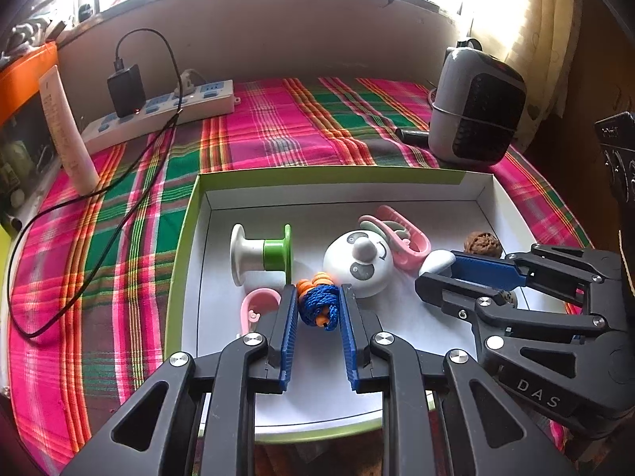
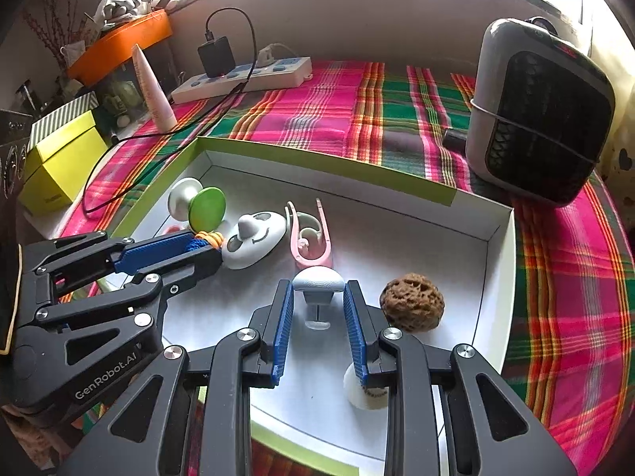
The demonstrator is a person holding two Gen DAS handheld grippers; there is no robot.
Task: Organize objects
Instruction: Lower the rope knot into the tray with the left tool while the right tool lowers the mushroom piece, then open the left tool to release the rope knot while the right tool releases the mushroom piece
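A white box with a green rim lies on the plaid cloth. Inside it, my left gripper is shut on a blue cord bundle with orange earplugs; the right wrist view shows the same cord between the left gripper's fingers. My right gripper is shut on a grey-white mushroom-shaped knob, low over the box floor. From the left wrist, the right gripper reaches in from the right with the knob at its tips.
In the box lie a white-and-green spool, a panda-face ball, two pink clips, a walnut and a small white round piece. A heater, power strip, tube and yellow box surround it.
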